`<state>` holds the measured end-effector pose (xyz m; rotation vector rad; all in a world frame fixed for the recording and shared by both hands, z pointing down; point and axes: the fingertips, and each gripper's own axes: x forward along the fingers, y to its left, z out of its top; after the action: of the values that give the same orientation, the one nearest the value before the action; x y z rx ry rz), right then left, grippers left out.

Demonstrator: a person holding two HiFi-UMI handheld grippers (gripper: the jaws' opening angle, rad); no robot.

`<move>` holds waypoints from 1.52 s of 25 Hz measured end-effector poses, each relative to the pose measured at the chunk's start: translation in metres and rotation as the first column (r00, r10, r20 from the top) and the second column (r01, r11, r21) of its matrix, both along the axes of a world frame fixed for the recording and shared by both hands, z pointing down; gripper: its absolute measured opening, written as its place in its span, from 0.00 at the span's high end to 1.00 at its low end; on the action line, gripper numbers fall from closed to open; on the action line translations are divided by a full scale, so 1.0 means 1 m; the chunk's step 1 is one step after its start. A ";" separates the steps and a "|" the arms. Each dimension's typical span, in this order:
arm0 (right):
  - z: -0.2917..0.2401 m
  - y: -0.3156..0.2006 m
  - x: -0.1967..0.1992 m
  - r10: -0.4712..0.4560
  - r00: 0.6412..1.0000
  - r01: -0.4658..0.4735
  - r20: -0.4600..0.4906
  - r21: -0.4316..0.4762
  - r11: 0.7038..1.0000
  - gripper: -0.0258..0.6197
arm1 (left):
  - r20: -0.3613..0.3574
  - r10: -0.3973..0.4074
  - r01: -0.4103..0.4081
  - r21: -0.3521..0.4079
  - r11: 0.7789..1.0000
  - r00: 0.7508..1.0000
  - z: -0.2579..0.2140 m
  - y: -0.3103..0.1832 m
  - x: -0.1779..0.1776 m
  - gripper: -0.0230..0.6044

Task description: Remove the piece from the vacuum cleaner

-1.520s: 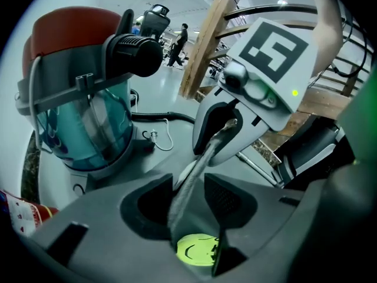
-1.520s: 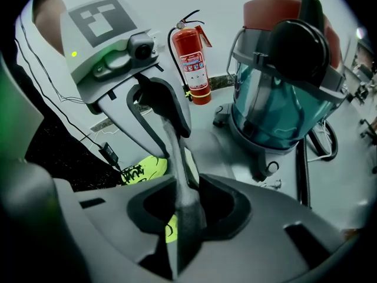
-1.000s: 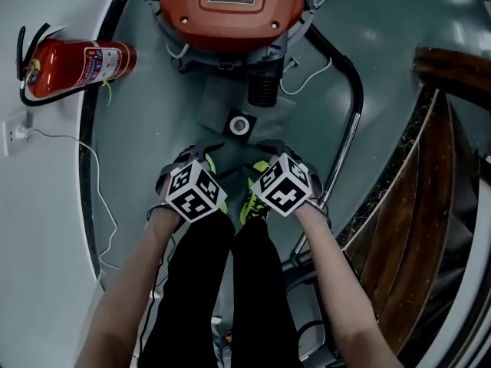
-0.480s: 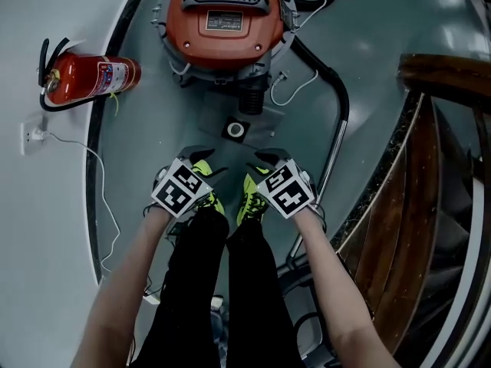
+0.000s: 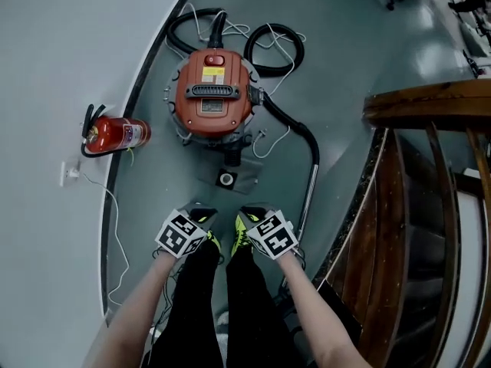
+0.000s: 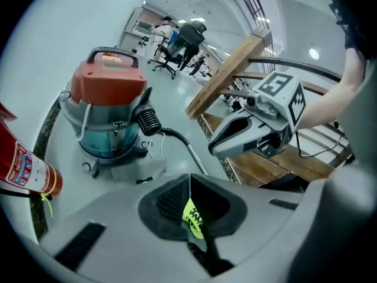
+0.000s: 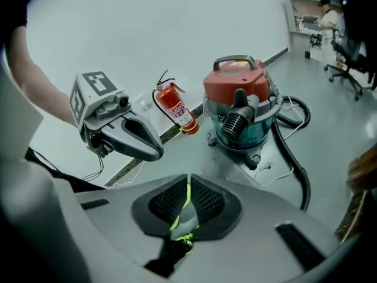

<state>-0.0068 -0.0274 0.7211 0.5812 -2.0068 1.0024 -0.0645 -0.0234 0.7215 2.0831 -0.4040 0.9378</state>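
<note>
The red-topped vacuum cleaner point(image 5: 215, 90) stands on the grey floor with its black hose point(image 5: 307, 140) curling to the right. A flat grey piece with a round ring point(image 5: 226, 179) lies on the floor in front of it, and the left gripper view shows the same flat grey piece point(image 6: 126, 171). My left gripper point(image 5: 202, 211) and right gripper point(image 5: 250, 210) hang side by side above my yellow-green shoes, well short of the piece. Both have just been closing. The pads now meet in each gripper view, left gripper point(image 6: 189, 184) and right gripper point(image 7: 188, 187), with nothing between them.
A red fire extinguisher point(image 5: 115, 135) lies by the curved wall at the left, near a wall socket point(image 5: 70, 173) with a white cable. A wooden stair railing point(image 5: 430, 102) and steps fill the right side. White cord loops lie around the vacuum. Office chairs stand far back.
Both grippers have risen away from the grey piece on the floor and their jaws have closed empty. The head view has pulled back, so the vacuum looks smaller and farther.
</note>
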 end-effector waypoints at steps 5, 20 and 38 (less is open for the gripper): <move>-0.044 -0.006 0.005 0.027 1.000 -0.027 0.010 0.006 1.000 0.92 | 0.011 0.000 0.000 -0.005 1.000 1.000 -0.044 0.000 -0.002 0.94; -0.187 -0.011 -0.003 0.132 0.988 -0.135 0.082 0.036 0.990 0.94 | -0.050 -0.059 0.059 -0.001 0.998 0.997 -0.185 -0.015 -0.001 0.94; -0.263 -0.001 -0.039 0.103 0.992 -0.111 0.077 0.112 0.987 0.94 | -0.181 -0.132 0.141 0.035 0.989 0.974 -0.266 -0.001 -0.014 0.94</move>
<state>-0.0453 -0.0287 0.4577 0.7320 -2.1263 0.9861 -0.0782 -0.0242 0.4559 2.1321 -0.4722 0.6604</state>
